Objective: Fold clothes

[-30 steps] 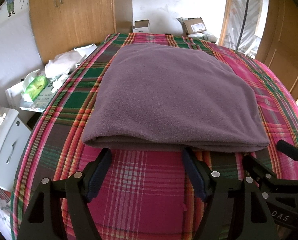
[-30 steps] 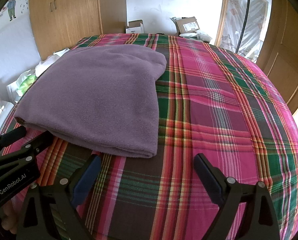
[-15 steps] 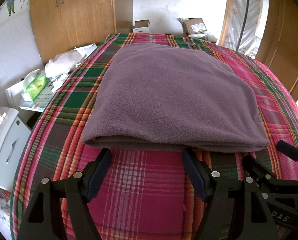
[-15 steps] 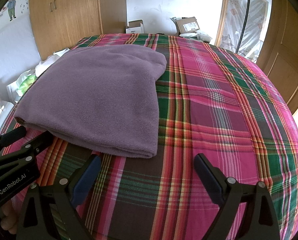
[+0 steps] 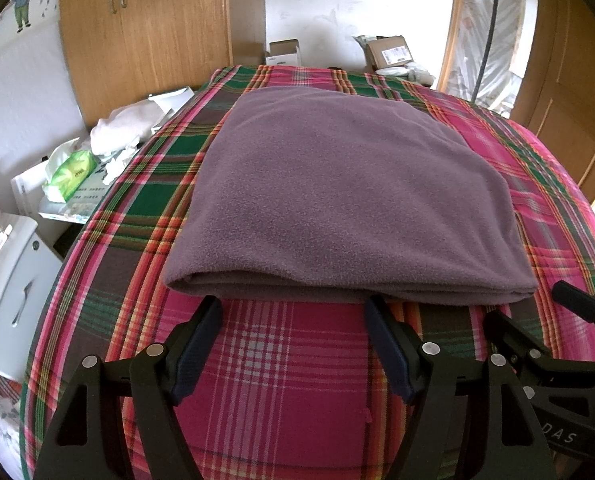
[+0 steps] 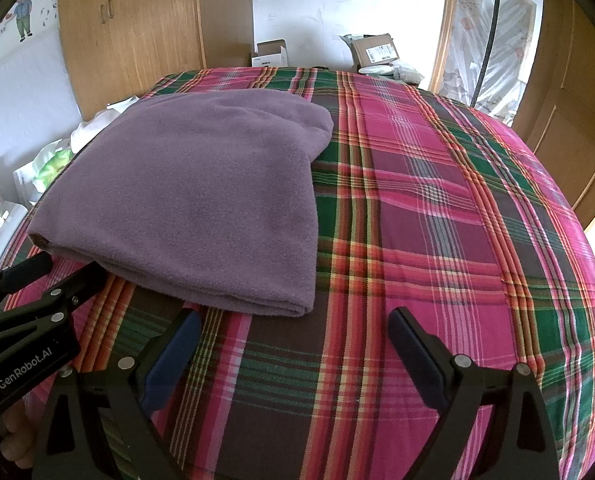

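While both claws hover low over the plaid bed [image 5: 281,380], a folded purple fleece [image 5: 345,200] lies flat on it just ahead of them. The left claw [image 5: 293,312] is spread wide, holding nothing, its two tips right at the fleece's near folded edge; whether they touch it I cannot tell. The right claw [image 6: 293,320] is spread as well and holds nothing, its left tip just before the fleece's near right corner, its right tip over bare plaid. Beyond the fleece, past the bed's far end, sit cardboard boxes [image 5: 389,51]. Left of the left claw, off the bed, lies a green packet [image 5: 73,172].
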Tool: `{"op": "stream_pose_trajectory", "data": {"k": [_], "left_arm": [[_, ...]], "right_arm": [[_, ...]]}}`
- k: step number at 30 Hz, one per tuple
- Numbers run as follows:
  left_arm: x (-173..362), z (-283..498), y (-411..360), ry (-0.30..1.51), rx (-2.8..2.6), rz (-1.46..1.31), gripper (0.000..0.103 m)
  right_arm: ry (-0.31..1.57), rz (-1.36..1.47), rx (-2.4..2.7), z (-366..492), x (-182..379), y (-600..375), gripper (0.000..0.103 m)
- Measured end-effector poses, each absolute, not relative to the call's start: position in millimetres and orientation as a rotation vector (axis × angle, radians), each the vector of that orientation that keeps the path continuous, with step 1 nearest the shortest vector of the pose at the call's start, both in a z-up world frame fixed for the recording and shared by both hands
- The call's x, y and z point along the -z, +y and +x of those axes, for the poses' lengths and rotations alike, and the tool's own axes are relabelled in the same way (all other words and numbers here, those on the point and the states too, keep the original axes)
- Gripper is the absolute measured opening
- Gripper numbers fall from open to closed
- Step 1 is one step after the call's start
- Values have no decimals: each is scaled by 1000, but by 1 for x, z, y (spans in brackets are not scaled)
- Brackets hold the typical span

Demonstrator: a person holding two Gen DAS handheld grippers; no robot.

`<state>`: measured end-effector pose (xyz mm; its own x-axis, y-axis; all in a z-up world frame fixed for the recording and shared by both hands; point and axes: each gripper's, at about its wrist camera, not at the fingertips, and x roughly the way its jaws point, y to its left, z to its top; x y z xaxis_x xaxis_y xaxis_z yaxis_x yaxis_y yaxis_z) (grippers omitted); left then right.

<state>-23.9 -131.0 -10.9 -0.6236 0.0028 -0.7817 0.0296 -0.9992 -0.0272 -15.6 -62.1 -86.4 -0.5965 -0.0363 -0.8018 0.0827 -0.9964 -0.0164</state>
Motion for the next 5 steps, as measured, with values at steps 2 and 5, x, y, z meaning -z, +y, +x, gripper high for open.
{"op": "stream_pose_trajectory", "data": {"k": [2, 5], "left_arm": [[11, -24, -131, 58, 2817, 1356, 75], [11, -24, -131, 58, 2817, 1356, 75]], "right_arm": [[80, 1378, 2748, -16, 86, -62, 96], [80, 1378, 2748, -16, 86, -62, 96]]}}
